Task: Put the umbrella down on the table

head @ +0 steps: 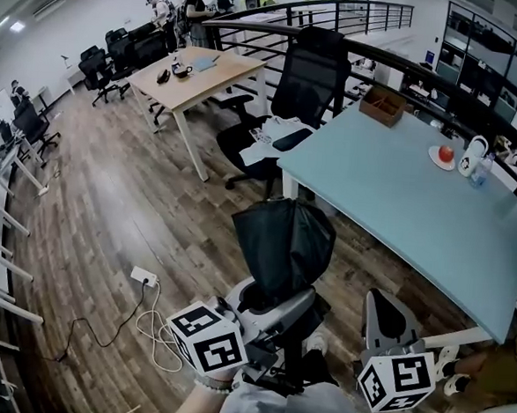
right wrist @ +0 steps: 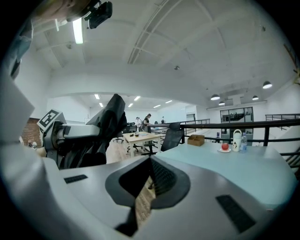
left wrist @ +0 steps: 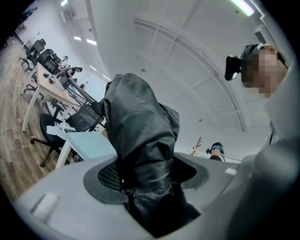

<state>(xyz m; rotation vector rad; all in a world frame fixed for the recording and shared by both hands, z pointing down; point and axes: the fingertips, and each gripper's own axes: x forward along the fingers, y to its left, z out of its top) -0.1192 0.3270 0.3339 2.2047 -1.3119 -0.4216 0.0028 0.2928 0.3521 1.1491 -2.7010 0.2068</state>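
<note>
Wood-plank office floor (head: pixel 126 210) lies below you. The folded black umbrella (head: pixel 283 238) stands upright in the air at near centre, not yet on the table. Your left gripper (head: pixel 267 306) is clamped on its bundled cloth, low down. Judged light, with slippery, soft fabric over stiff ribs, so hold it at the gathered waist and not by loose folds. Your right gripper (head: pixel 390 323), just to the right, is closed on nothing. The pale blue table (head: pixel 418 203) stands to the far right.

The pale blue table (head: pixel 400 198) stood at the right, bearing a wooden box (head: pixel 382 104) at its far left corner and, far right, a plate (head: pixel 434 160) with a red fruit (head: pixel 446 153), a white jug (head: pixel 471 156) and a bottle (head: pixel 482 170).
</note>
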